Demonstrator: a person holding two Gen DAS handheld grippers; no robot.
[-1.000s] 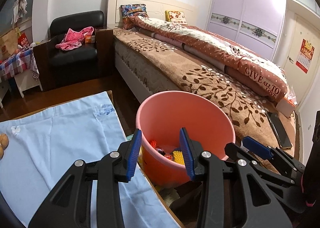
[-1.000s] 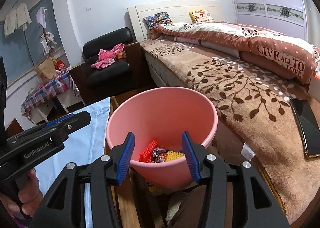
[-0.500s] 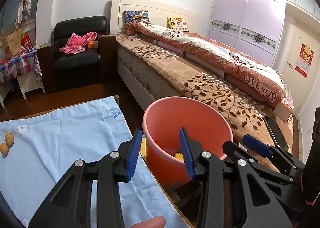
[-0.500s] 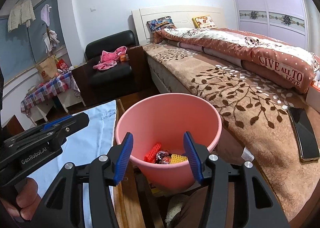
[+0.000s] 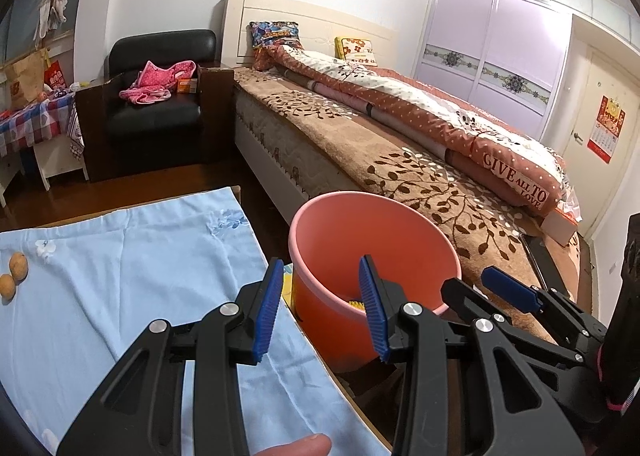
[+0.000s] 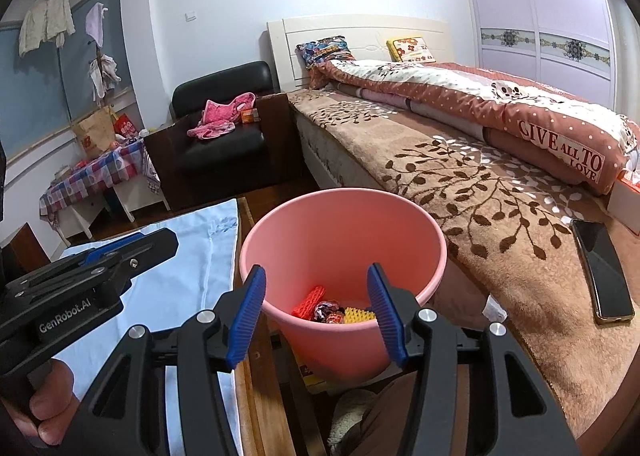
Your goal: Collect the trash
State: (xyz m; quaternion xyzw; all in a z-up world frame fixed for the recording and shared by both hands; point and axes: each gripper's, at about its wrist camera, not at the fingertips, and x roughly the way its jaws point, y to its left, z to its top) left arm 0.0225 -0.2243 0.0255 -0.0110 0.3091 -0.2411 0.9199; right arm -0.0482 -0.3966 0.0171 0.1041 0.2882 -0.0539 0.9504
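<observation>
Bedroom, blue cloth (image 5: 120, 296) on table, pink bin (image 6: 344, 224) beside bed (image 6: 480, 192)

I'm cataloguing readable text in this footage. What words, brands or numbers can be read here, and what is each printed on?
"GIVE ALL TO LOVE": on the rolled polka-dot quilt on the bed.
"GenRobot.AI": on the body of the left hand-held gripper, seen from the right wrist view.
Red wall calendar by the door: print too small to read.
Orange box on the black armchair: too blurred to read.
Wrappers in the pink bucket: no legible print.
</observation>
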